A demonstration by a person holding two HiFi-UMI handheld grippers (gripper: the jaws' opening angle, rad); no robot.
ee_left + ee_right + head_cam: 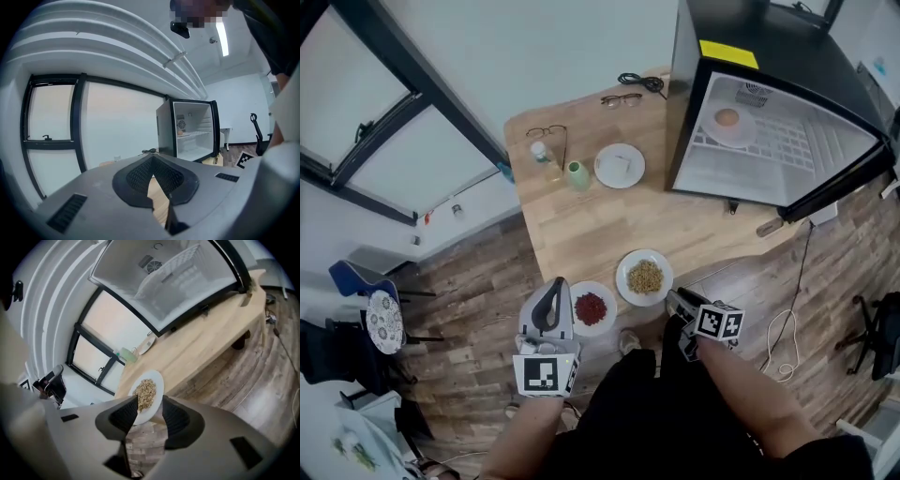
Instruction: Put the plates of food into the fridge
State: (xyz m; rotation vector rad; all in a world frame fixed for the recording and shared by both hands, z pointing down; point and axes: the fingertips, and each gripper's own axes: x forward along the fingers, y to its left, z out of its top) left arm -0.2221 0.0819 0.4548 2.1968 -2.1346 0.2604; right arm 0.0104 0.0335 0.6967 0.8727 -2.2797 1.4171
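Note:
Three white plates stand on the wooden table (581,225): one with brown grains (644,277), one with red food (592,307) and one farther back (620,166). The open fridge (787,141) holds another plate (727,122) on its shelf. My right gripper (677,300) is open at the grain plate's near right rim. In the right gripper view that plate (149,394) shows between the parted jaws of the right gripper (150,401). My left gripper (555,284) is just left of the red plate, shut on nothing. In the left gripper view the left gripper (153,159) points level toward the fridge (192,131).
Two pairs of glasses (547,132) (622,98), a black cable (642,82), a green cup (576,174) and a small bottle (541,152) lie at the table's back. A chair (382,319) stands at the left, a white cord (783,342) on the floor.

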